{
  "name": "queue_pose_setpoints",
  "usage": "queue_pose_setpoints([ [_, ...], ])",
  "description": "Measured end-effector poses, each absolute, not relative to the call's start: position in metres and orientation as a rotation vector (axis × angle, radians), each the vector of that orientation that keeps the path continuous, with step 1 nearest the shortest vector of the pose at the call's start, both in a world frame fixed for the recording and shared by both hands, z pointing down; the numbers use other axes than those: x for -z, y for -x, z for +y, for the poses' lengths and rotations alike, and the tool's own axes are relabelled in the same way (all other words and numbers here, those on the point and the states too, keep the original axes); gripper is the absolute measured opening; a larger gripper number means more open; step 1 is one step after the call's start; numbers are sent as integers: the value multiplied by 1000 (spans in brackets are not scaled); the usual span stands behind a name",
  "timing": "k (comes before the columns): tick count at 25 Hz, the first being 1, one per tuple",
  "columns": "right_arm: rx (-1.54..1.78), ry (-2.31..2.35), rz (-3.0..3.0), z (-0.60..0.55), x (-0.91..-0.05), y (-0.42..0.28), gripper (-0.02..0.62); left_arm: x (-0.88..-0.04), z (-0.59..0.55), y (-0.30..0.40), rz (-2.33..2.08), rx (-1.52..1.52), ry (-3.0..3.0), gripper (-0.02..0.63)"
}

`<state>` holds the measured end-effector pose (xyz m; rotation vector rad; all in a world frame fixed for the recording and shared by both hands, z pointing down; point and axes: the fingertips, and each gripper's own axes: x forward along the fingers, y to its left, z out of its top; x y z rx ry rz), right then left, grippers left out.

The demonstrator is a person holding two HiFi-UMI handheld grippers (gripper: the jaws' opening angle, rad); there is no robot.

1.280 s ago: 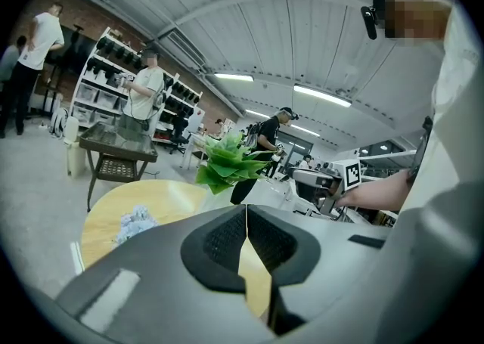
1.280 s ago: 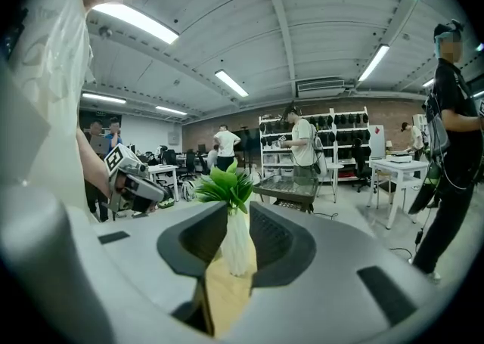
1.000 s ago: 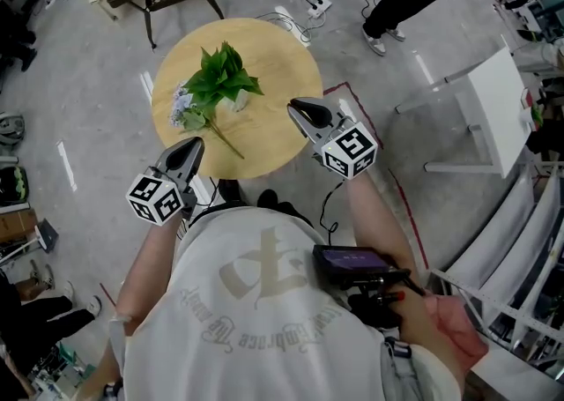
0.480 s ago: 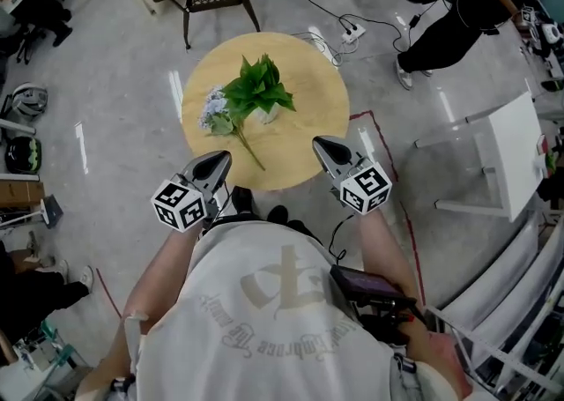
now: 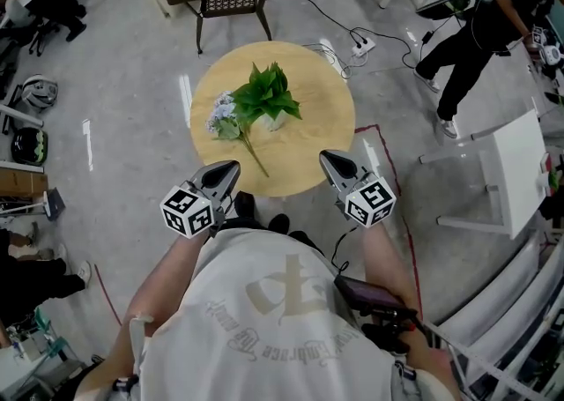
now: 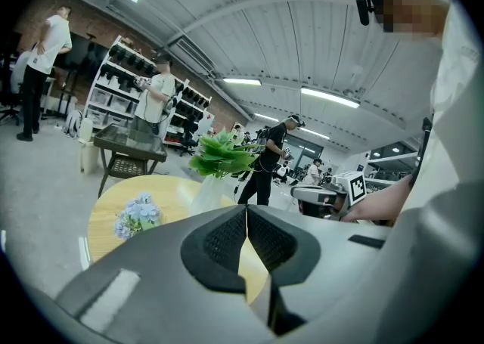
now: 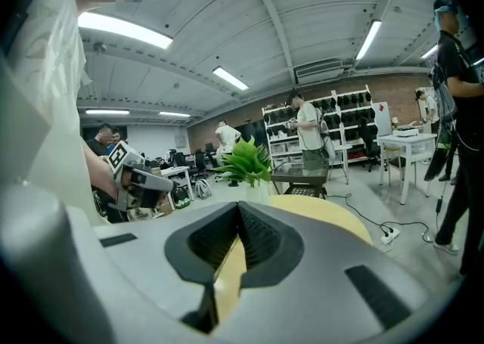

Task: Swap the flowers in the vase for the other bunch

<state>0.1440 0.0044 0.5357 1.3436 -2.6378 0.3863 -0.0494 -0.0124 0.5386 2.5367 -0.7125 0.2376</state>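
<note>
From my end, the round wooden bench (image 5: 330, 100) takes up the middle of the head view. The 2 grippers sit at its near edge, left gripper (image 5: 231, 166) and right gripper (image 5: 324, 156), fingers shut tight on both with nothing between them. The green leafy bunch (image 5: 269, 95) stands in the white vase (image 5: 275, 122) mid-bench. The blue flower bunch (image 5: 222, 115) lies flat just left of it.

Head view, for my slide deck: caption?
Left hand-held gripper, right hand-held gripper, both shut, before table with vase, blue bunch.
</note>
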Motion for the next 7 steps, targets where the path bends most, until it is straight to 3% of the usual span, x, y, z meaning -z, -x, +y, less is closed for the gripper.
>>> queue_pose_setpoints([
  [7,-372,-1332,-2649,5,-534,-148,6,-543,-2,48,-720,-241,-2531,9],
])
